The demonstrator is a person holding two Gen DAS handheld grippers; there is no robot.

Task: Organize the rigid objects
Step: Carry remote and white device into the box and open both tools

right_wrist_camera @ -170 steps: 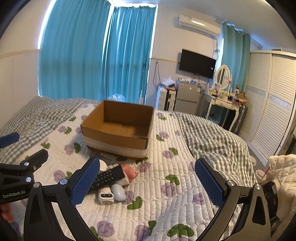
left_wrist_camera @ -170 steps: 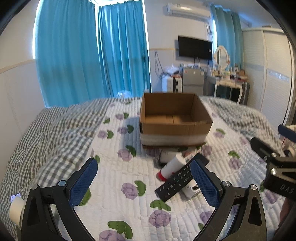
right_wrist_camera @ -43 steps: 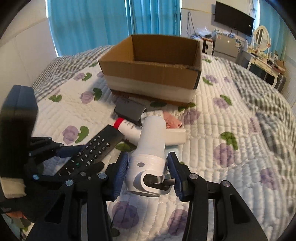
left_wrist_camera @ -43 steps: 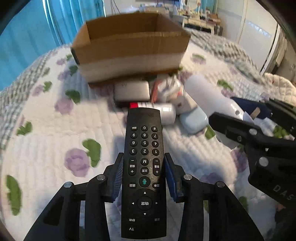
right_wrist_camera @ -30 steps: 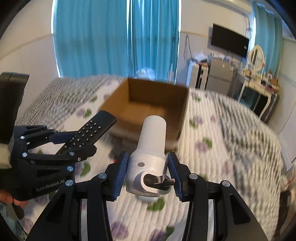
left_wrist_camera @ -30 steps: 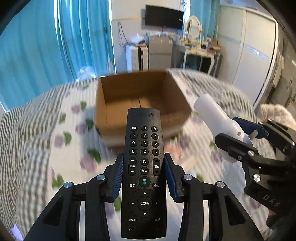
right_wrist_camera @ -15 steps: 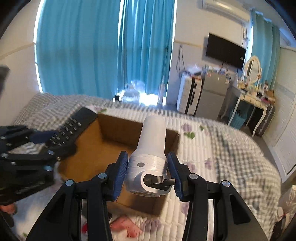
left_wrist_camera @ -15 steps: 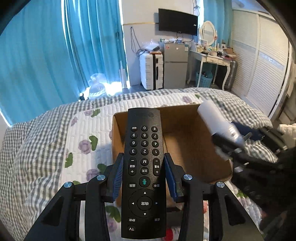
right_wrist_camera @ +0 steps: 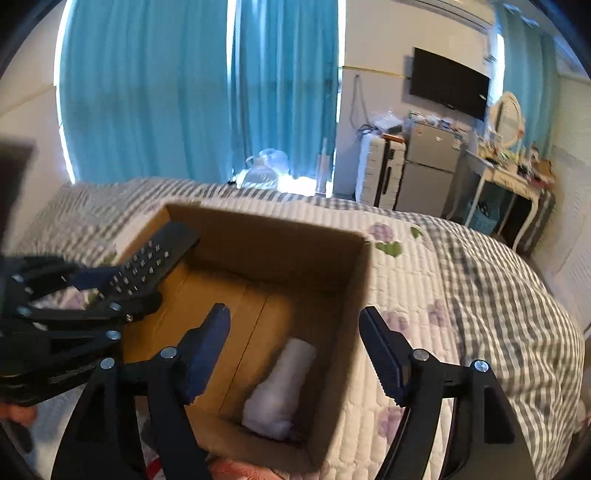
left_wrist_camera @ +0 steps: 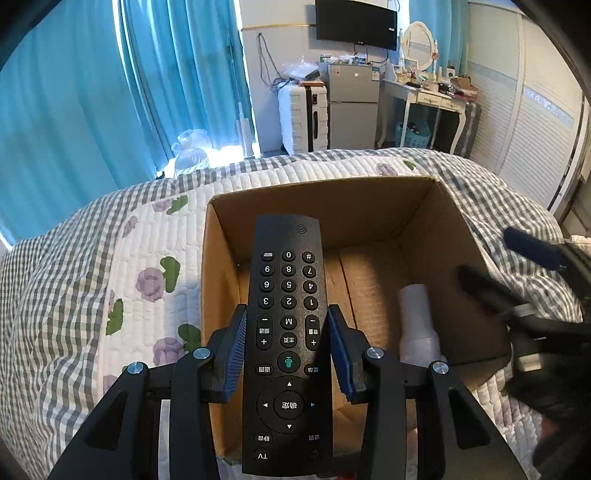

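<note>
The left gripper [left_wrist_camera: 287, 350] is clamped on a black remote control [left_wrist_camera: 287, 332], its blue pads pressed against the remote's two long sides, and holds it above the open cardboard box [left_wrist_camera: 221, 266]. The right gripper [right_wrist_camera: 295, 354] stands wide apart with nothing between its fingers, poised over the same box.

The left wrist view gives the remote's keypad in sharp detail and shows a white cylindrical device [left_wrist_camera: 419, 325] lying on the box floor toward the right wall, with the right gripper only a dark blur at the frame's edge. The right wrist view looks down from the other side: the white device [right_wrist_camera: 280, 384] lies in the near right corner of the box [right_wrist_camera: 266, 229], and the left gripper [right_wrist_camera: 92, 291] reaches in from the left with the remote [right_wrist_camera: 155, 258] over the box's left wall. Something pink [right_wrist_camera: 236, 469] shows just outside the box's near wall.

The box sits on a bed [left_wrist_camera: 74, 280] with a white floral quilt bordered in grey check. Beyond are teal curtains [left_wrist_camera: 147, 92], a wall television [left_wrist_camera: 356, 24], a small fridge [left_wrist_camera: 352, 107], a white suitcase [left_wrist_camera: 303, 118] and a dressing table [left_wrist_camera: 432, 99].
</note>
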